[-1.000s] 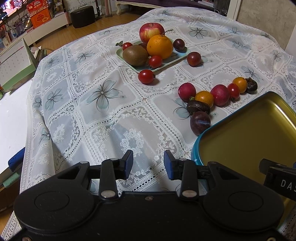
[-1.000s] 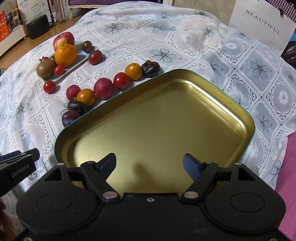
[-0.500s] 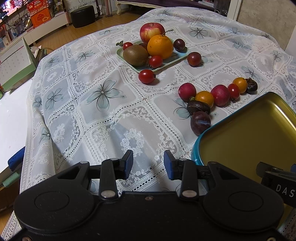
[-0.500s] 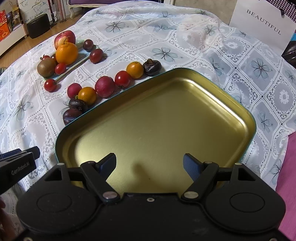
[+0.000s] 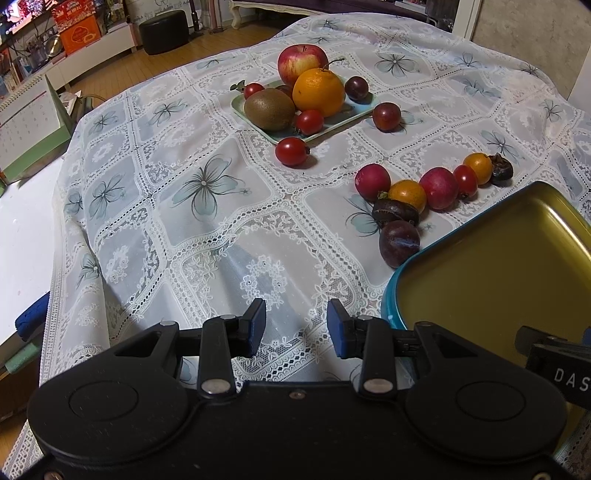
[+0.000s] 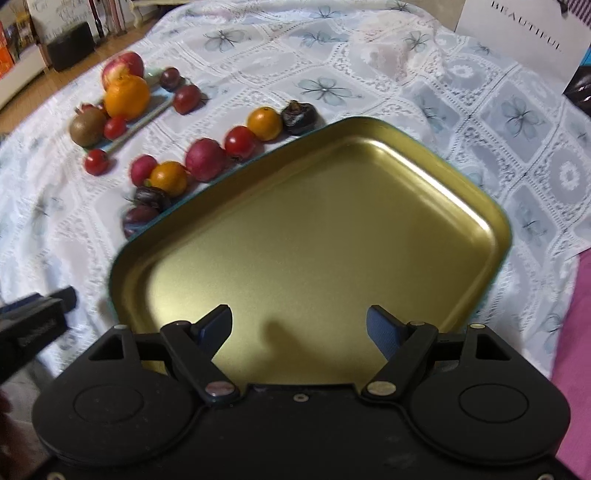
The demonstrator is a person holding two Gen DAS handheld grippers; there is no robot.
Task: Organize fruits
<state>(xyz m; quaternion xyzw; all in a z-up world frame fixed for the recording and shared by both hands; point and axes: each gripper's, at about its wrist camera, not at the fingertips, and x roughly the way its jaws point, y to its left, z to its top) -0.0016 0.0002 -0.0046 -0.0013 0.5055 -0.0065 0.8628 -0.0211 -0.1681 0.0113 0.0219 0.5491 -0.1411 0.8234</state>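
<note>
In the left wrist view, the left gripper (image 5: 296,325) hangs part open and empty over the lace-covered worktop (image 5: 207,236); loose fruits (image 5: 406,194) lie far right beside the gold tray (image 5: 491,273). In the right wrist view, the right gripper (image 6: 299,328) gapes wide, empty, above that tray (image 6: 369,155).

a home living room: lace tablecloth (image 5: 207,229), with wooden floor (image 5: 207,48), ottoman (image 5: 164,31) and shelves (image 5: 74,44) beyond it.

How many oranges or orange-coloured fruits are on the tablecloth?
3: a large orange on the light green plate; two small orange fruits in the row beside the golden tray.
</note>
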